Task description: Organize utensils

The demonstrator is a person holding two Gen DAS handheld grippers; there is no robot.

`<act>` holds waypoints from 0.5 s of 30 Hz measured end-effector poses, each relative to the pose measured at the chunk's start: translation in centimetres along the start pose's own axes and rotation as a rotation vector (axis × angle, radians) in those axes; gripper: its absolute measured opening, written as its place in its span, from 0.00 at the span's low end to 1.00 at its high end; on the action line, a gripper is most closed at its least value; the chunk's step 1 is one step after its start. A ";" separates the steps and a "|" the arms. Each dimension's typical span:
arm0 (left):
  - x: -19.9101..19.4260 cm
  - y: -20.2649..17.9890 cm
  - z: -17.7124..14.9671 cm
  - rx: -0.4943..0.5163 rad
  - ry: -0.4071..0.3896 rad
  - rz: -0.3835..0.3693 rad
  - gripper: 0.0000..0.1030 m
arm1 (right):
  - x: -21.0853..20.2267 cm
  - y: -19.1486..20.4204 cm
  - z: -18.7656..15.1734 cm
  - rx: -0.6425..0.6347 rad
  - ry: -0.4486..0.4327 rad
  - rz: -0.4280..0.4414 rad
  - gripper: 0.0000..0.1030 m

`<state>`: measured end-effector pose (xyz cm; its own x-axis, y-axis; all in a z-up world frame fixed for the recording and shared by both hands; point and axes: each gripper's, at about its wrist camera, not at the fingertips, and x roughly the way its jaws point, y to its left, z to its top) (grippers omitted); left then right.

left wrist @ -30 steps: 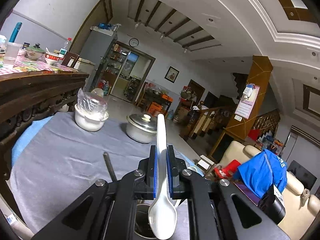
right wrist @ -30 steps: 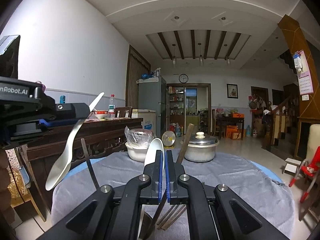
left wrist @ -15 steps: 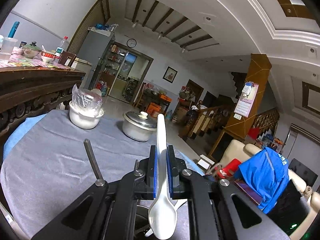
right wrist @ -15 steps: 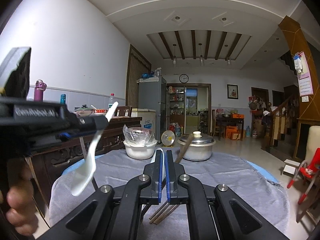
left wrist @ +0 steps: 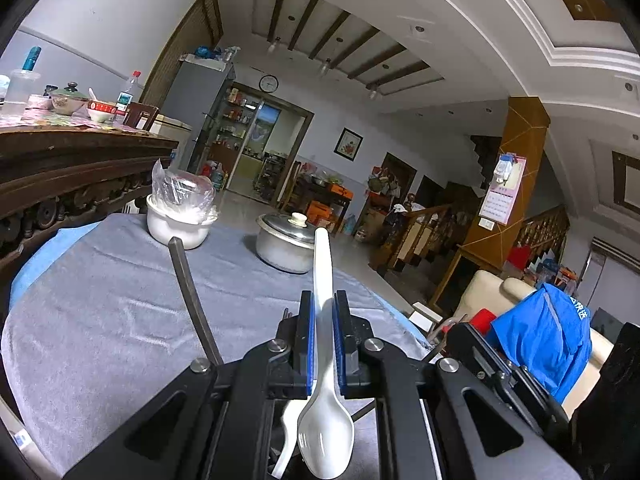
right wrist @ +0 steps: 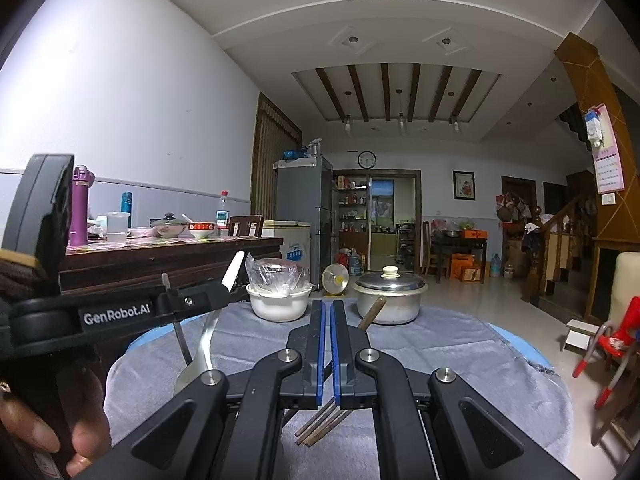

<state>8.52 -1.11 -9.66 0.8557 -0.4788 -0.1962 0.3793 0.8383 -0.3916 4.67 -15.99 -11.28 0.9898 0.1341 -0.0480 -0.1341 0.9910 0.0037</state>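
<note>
My left gripper (left wrist: 324,300) is shut on a white spoon (left wrist: 325,436), with the handle pointing up and forward and the bowl close to the camera. Right under it another white spoon handle (left wrist: 286,440) sticks out of a dark holder. A dark metal utensil handle (left wrist: 192,292) slants up on its left. The right wrist view shows the left gripper (right wrist: 224,290) low at the left, over the grey cloth, with the white spoon (right wrist: 234,270) in it. My right gripper (right wrist: 327,304) is shut with nothing between its pads. Brown chopsticks (right wrist: 320,424) run beneath it.
A round table under a grey cloth (right wrist: 460,352) carries a white bowl with a plastic bag (right wrist: 278,300) and a lidded steel pot (right wrist: 390,300) at the back. A dark wooden sideboard (right wrist: 168,256) with dishes stands left. A red chair (right wrist: 616,340) stands right.
The left gripper has come down towards the table with the white spoon still in it. In the right wrist view the white spoon that stood before the right gripper is gone from sight.
</note>
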 end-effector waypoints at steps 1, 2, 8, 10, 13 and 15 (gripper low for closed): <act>0.1 0.0 0.0 0.007 0.000 0.005 0.08 | 0.0 -0.1 0.0 0.003 0.002 -0.002 0.03; 0.3 -0.2 -0.1 0.013 0.002 0.008 0.08 | -0.1 -0.1 -0.1 0.003 0.004 -0.004 0.03; 1.4 -0.5 -1.3 0.040 0.045 0.035 0.08 | -0.9 -0.6 0.1 0.011 0.002 -0.014 0.03; 1.4 -0.4 -1.4 0.042 0.052 0.053 0.08 | -1.1 -0.8 0.2 0.015 -0.003 -0.019 0.03; 1.5 -0.6 -1.5 0.071 0.076 0.106 0.12 | -1.5 -1.1 0.4 0.022 -0.007 -0.026 0.03; 1.3 -0.8 -1.3 0.090 0.099 0.146 0.18 | -1.5 -1.2 0.5 0.031 -0.009 -0.029 0.03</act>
<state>8.88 -2.78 -10.78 0.8667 -0.3701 -0.3345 0.2876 0.9186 -0.2711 3.34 -17.38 -10.70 0.9937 0.1054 -0.0391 -0.1042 0.9940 0.0330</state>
